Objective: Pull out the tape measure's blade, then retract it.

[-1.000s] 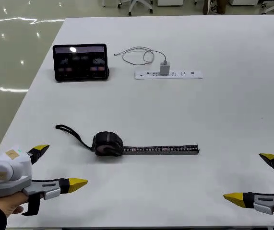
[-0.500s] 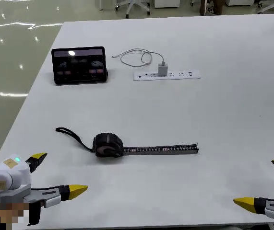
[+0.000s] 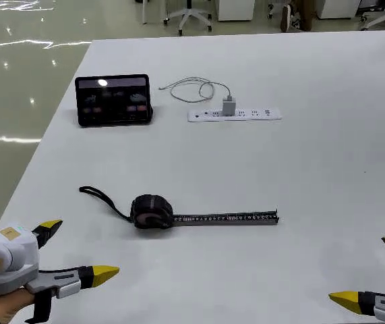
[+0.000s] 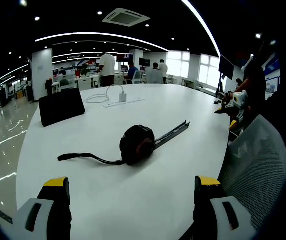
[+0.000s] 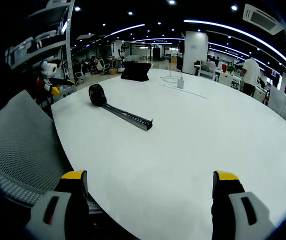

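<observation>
A black tape measure (image 3: 152, 212) lies on the white table (image 3: 259, 162), its blade (image 3: 226, 218) pulled out to the right and its wrist strap (image 3: 101, 198) trailing left. The left gripper view has the case (image 4: 136, 144) ahead between the jaws, blade (image 4: 172, 134) running away to the right. In the right gripper view the case (image 5: 97, 94) and blade (image 5: 127, 115) lie far ahead to the left. My left gripper (image 3: 81, 250) stands open at the near left edge, apart from the tape. My right gripper (image 3: 374, 273) stands open at the near right corner, holding nothing.
A dark tablet (image 3: 113, 100) stands propped at the far left. A white power strip (image 3: 234, 114) with a plugged charger and coiled cable (image 3: 192, 87) lies behind the tape. A mesh chair (image 4: 255, 160) is at the table's near edge. People stand in the room beyond.
The head camera has tilted, shifting the whole scene a little lower. Both grippers have drawn back slightly toward the near edge. The tape measure stays put with its blade out.
</observation>
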Action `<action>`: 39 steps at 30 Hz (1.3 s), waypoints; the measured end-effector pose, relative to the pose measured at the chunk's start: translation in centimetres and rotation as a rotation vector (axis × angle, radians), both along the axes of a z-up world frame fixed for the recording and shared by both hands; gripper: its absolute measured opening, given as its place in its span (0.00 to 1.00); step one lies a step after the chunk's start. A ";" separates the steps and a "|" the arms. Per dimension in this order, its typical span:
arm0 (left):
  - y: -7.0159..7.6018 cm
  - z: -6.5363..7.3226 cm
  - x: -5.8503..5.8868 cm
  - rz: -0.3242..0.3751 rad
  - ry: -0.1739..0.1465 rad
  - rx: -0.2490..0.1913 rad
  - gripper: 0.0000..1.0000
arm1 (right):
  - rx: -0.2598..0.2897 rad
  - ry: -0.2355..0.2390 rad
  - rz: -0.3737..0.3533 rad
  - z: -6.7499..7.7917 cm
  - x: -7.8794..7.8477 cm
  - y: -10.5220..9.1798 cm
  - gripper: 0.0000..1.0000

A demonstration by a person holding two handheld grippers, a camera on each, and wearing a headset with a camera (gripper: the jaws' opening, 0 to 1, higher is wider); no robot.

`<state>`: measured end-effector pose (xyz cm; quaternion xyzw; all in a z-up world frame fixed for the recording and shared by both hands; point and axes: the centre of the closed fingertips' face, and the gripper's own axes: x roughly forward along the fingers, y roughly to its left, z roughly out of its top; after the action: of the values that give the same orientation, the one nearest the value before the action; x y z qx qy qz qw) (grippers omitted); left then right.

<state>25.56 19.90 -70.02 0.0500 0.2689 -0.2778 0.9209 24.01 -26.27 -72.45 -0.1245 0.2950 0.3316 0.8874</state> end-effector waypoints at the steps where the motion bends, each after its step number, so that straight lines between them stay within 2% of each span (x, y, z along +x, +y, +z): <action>1: 0.0 0.0 0.0 -0.001 0.002 0.002 1.00 | -0.005 -0.001 0.005 0.0 0.0 0.0 1.00; 6: -0.1 0.1 0.4 -0.005 0.003 0.013 1.00 | -0.010 -0.002 0.003 0.2 0.1 -0.3 1.00; 10: 0.0 0.3 1.0 0.012 -0.002 0.002 1.00 | -0.013 -0.001 -0.001 0.1 0.0 -0.6 1.00; 13: -0.2 0.4 1.4 0.033 0.013 -0.007 1.00 | -0.014 -0.002 -0.004 0.1 -0.1 -0.7 1.00; 17: -1.2 1.4 1.9 0.033 -0.009 -0.014 1.00 | -0.015 -0.008 0.003 0.4 -0.1 -0.6 1.00; 21: -2.1 1.6 2.4 0.024 -0.011 -0.001 1.00 | -0.018 -0.013 0.011 0.7 0.3 -0.3 1.00; 24: -2.5 1.3 2.8 0.031 0.003 -0.008 1.00 | -0.027 -0.018 0.028 1.0 0.6 0.1 1.00; 26: -2.7 0.5 2.7 0.060 0.056 -0.014 1.00 | -0.036 -0.020 0.041 0.9 0.9 0.2 1.00; 28: -3.0 0.6 3.0 0.066 0.035 -0.007 1.00 | -0.043 -0.019 0.054 1.0 1.1 0.4 1.00; 33: -4.2 0.4 3.3 0.081 0.032 0.017 1.00 | -0.063 -0.020 0.099 1.3 1.8 1.1 1.00; 37: -4.8 0.5 4.0 0.102 0.022 0.017 1.00 | -0.077 -0.027 0.123 1.6 2.5 1.6 1.00; 39: -5.4 0.6 4.4 0.112 0.026 0.001 1.00 | -0.073 -0.030 0.133 2.1 2.9 2.0 1.00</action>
<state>29.93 14.54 -69.39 0.0316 0.2834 -0.2265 0.9313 26.90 -24.27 -70.34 -0.1809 0.2848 0.3769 0.8626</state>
